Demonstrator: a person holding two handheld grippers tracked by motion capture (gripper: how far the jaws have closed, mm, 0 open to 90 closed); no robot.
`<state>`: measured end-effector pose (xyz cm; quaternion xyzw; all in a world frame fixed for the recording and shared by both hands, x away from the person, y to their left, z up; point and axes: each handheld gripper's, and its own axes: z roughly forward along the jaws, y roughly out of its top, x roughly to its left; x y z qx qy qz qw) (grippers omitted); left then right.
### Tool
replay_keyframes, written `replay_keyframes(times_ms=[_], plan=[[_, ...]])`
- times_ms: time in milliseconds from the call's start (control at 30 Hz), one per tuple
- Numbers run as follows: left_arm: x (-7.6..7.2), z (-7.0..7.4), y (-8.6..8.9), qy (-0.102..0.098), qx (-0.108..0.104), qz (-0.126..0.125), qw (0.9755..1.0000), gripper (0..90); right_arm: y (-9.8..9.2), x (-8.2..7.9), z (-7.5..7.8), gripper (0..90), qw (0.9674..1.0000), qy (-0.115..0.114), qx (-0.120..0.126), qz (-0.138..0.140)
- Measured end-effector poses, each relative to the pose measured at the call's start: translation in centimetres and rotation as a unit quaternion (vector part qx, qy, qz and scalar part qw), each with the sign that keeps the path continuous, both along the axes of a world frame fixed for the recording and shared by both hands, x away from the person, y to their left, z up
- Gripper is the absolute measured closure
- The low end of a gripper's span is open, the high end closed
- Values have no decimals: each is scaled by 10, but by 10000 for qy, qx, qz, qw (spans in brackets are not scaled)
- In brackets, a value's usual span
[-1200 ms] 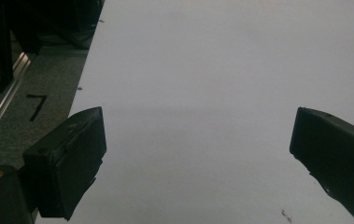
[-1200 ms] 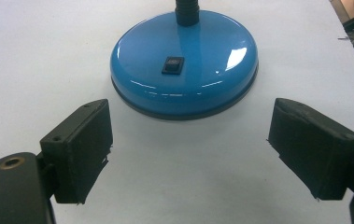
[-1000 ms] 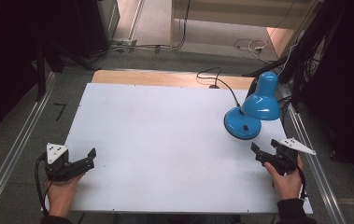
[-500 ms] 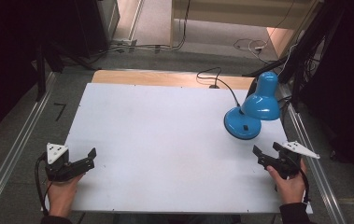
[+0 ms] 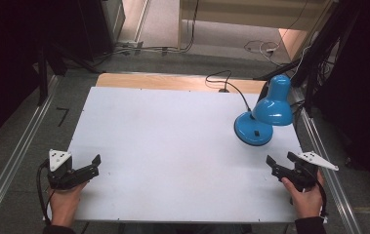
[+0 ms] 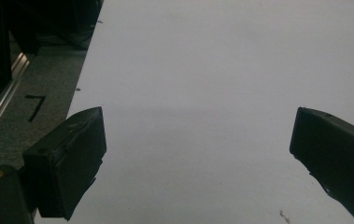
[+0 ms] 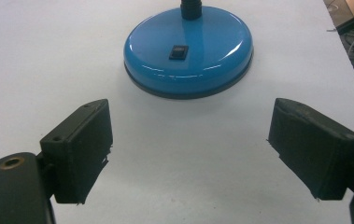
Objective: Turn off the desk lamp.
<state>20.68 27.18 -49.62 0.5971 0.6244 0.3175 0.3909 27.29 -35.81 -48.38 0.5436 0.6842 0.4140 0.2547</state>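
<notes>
**Two open grippers wait at the near edge of a white table, a blue desk lamp ahead**

A person's left hand and right hand rest at the near edge of a white table, each holding a black two-jaw tool. The left gripper sits at the near left corner, its jaws spread wide with nothing between them; its own view shows bare white tabletop between and beyond the jaws, and grey floor off the table's left edge. The right gripper sits at the near right corner, its jaws equally wide apart and holding nothing.

Just ahead of the right gripper, apart from it, stands a blue desk lamp. Its glossy round base lies flat on the table and carries a small black rocker switch on top. A dark neck rises from the base's far side to a blue bell-shaped shade that leans toward the table's right edge. Beyond the lamp, a black cord runs over the table's far wooden edge.
</notes>
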Motion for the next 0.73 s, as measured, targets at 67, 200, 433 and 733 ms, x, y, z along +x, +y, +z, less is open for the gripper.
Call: replay_keyframes(times_ms=[67,200,433,733], plan=[[0,0,0,4,-1,2,10000,42,-1,-2,0,122,10000,21,-8,-15],[0,0,0,5,13,1,10000,42,-5,-6,0,122,10000,26,-27,-38],[0,0,0,-1,11,4,10000,42,-11,-11,-1,122,9999,72,-76,-95],[-1,1,0,1,30,18,10000,42,-21,-5,-18,88,9977,340,-356,-459]])
